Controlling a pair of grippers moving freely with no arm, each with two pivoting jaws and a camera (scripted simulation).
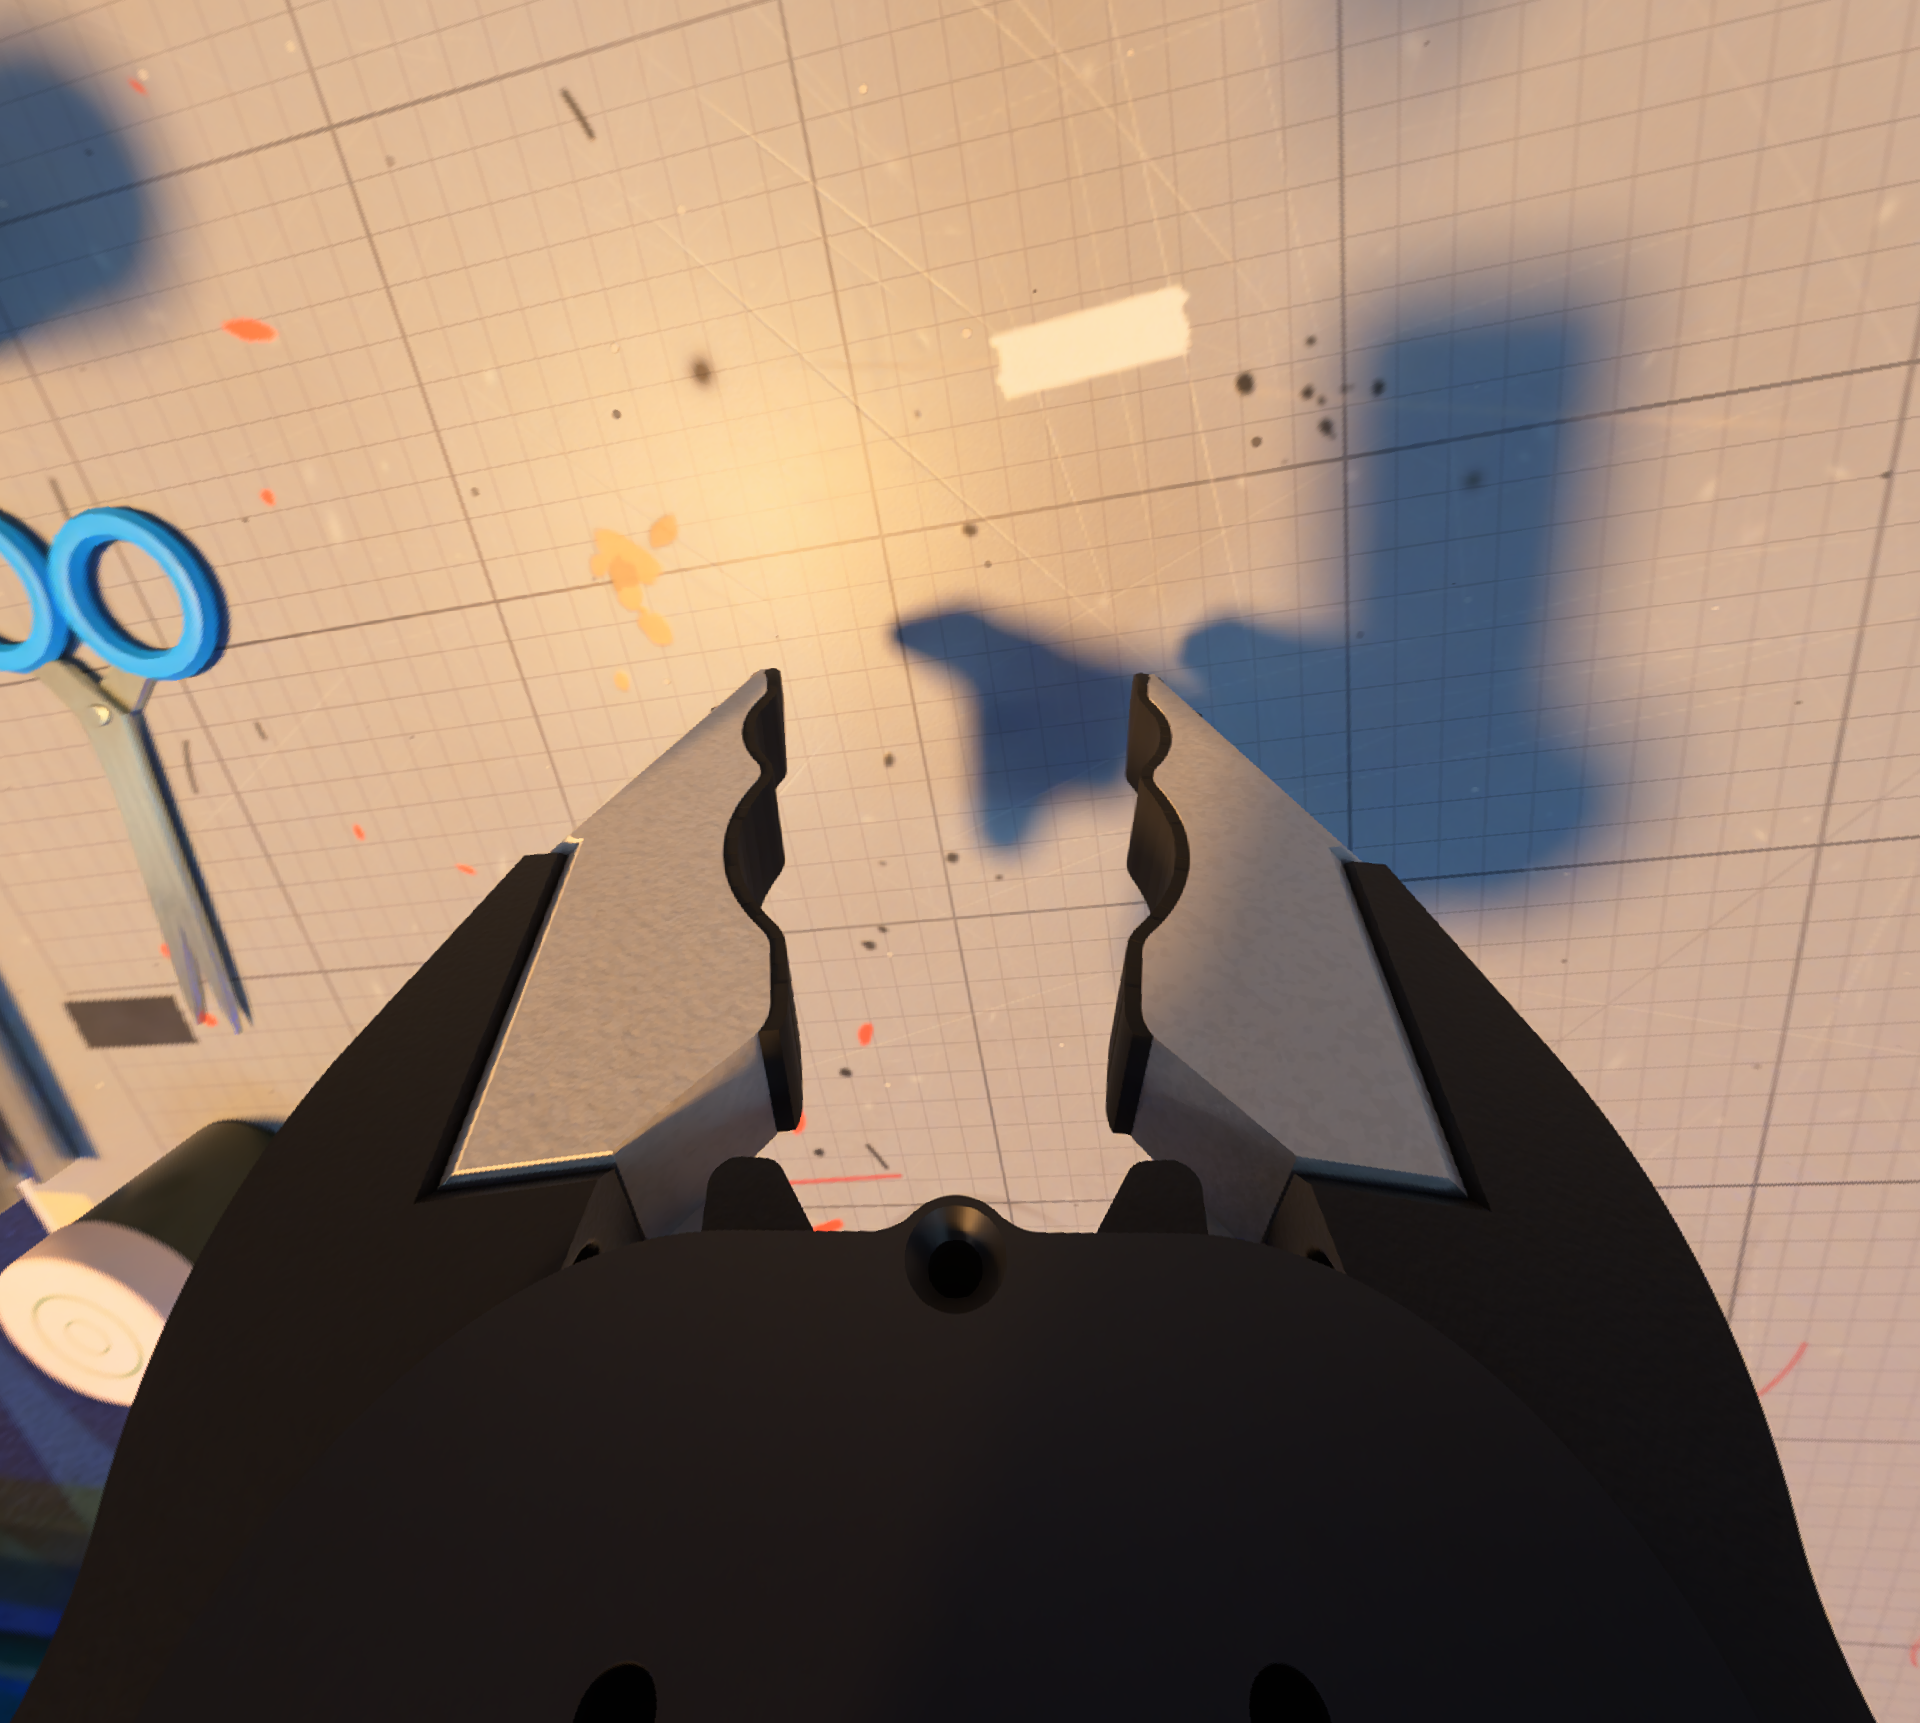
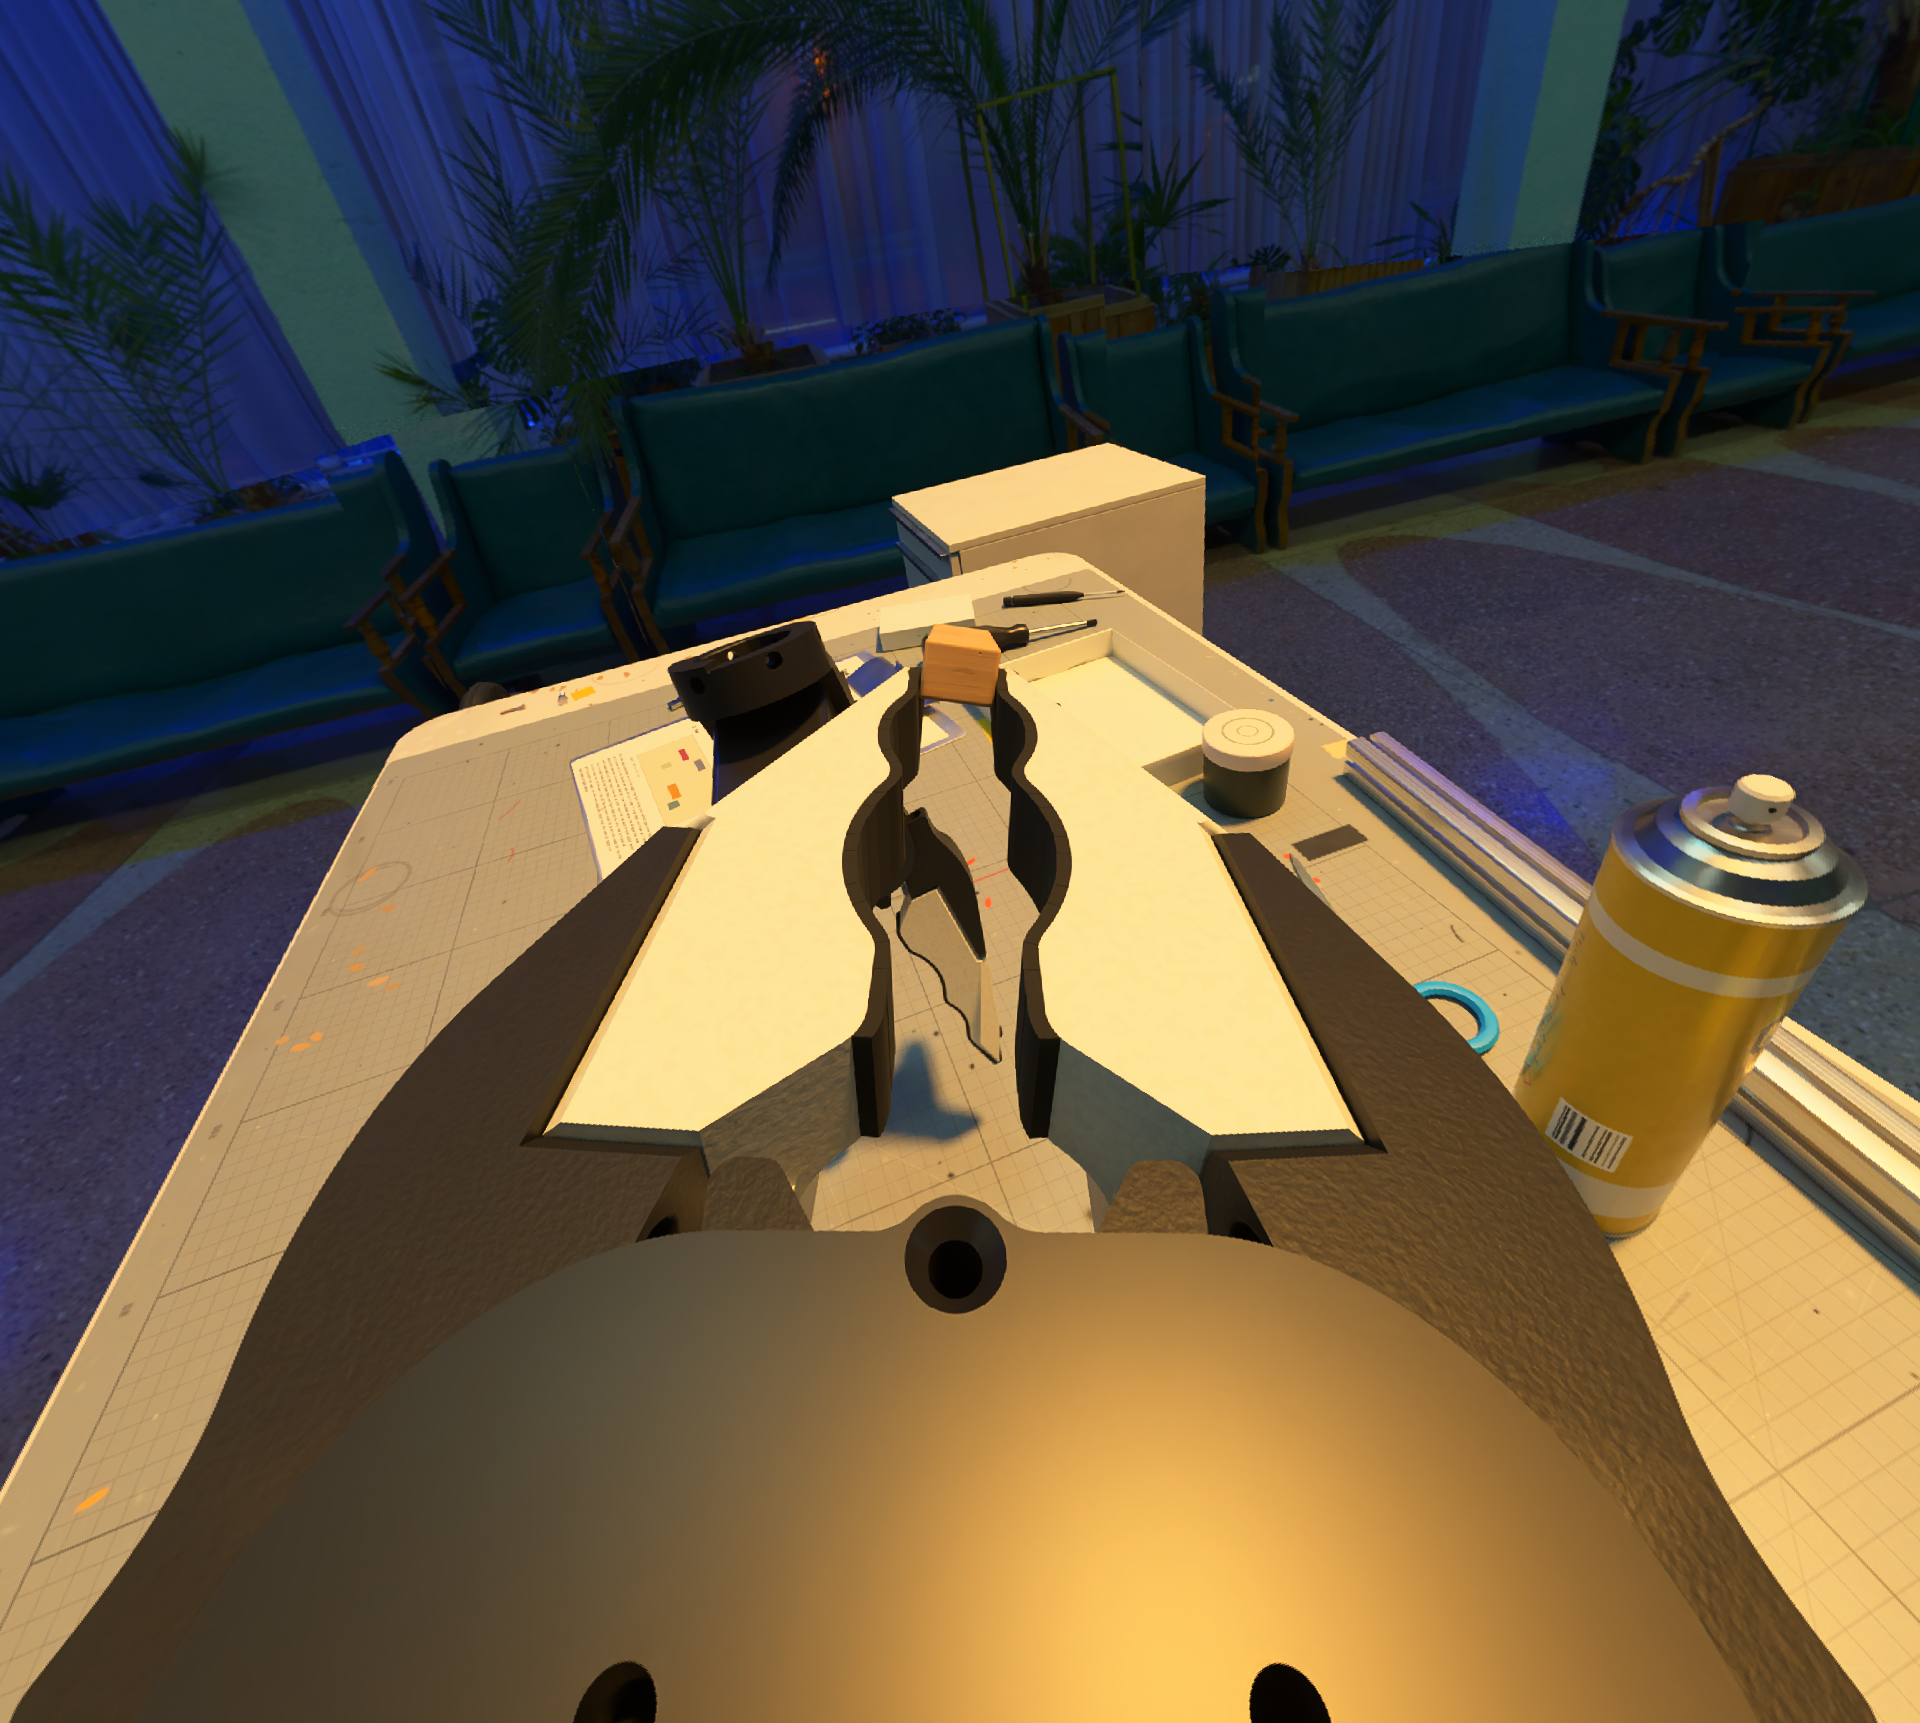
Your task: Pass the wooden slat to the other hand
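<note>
Gripping the pale wooden block-ended slat [image 2: 960, 661] at their tips, right tongs [image 2: 958, 686] hold it above the gridded surface [image 2: 1766, 1341]; left tongs [image 1: 956, 678], empty and spread, likely must approach the slat next.

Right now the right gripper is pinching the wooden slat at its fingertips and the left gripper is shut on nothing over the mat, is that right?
Not quite. The left gripper is open, not shut: the left wrist view shows a wide gap between its fingers over the gridded mat, with nothing in it. The rest holds: the right gripper pinches the wooden slat at its fingertips.
</note>
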